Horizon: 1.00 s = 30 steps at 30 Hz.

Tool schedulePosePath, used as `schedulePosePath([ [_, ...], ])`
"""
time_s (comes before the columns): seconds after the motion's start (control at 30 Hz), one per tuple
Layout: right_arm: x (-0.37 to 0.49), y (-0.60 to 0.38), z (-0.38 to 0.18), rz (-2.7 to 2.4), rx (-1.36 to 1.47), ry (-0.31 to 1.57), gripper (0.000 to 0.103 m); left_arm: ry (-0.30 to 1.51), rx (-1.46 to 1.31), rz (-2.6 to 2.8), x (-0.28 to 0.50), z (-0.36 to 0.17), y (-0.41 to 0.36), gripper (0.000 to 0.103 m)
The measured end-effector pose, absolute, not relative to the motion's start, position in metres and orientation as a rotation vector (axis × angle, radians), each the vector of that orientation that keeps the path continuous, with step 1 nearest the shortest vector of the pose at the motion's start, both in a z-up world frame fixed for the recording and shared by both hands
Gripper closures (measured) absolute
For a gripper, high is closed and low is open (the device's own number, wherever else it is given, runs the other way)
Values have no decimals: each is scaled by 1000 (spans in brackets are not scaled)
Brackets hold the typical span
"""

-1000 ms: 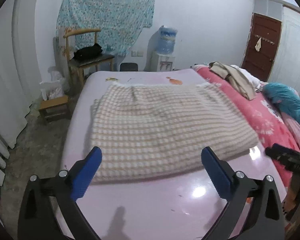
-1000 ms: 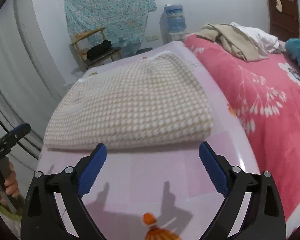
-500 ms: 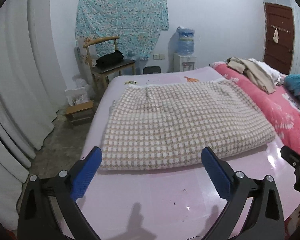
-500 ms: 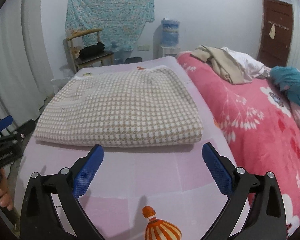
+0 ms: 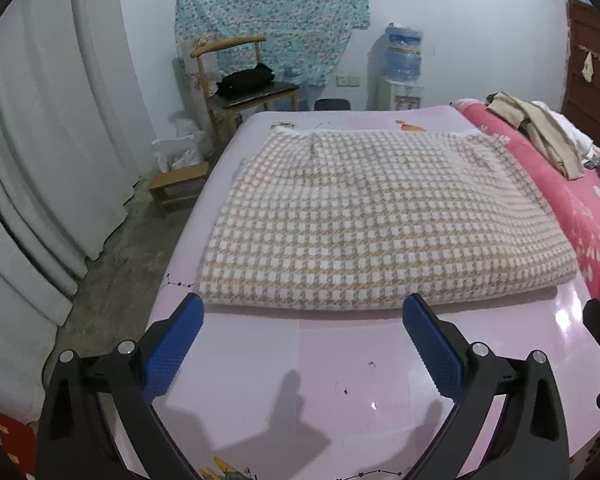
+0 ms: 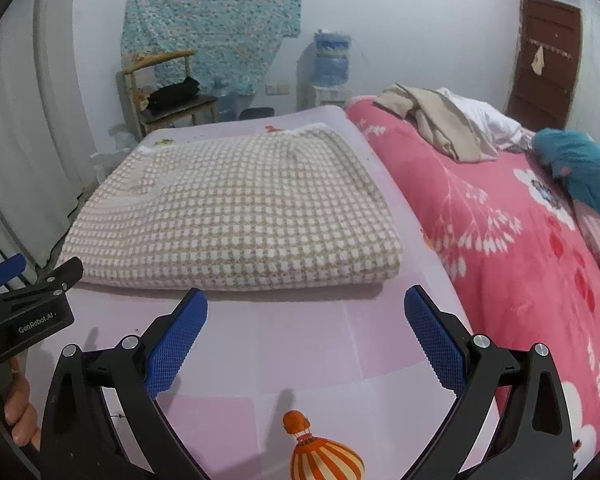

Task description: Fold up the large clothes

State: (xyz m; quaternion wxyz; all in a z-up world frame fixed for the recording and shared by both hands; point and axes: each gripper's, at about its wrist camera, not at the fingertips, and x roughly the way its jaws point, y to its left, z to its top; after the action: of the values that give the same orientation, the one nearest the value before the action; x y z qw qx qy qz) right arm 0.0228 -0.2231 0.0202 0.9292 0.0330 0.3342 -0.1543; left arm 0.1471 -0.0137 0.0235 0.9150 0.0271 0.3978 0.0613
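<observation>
checkered blanket (image 5: 380, 216) in the middle of the frame looks soft, thick and floppy. both my left gripper (image 5: 302, 314) and right gripper (image 6: 306, 304) are wide open, holding nothing. i'd pinch its near corners.

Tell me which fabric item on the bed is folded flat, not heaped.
The checked beige-and-white blanket on the pink sheet. The tan and white clothes and the teal item lie crumpled on the red floral cover.
</observation>
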Motion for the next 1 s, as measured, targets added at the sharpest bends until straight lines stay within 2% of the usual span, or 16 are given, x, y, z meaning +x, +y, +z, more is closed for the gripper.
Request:
schedulePosePath([
  [1.0, 43, -220, 2, -303, 64, 780, 8, 907, 64, 88, 163, 6, -29, 5],
])
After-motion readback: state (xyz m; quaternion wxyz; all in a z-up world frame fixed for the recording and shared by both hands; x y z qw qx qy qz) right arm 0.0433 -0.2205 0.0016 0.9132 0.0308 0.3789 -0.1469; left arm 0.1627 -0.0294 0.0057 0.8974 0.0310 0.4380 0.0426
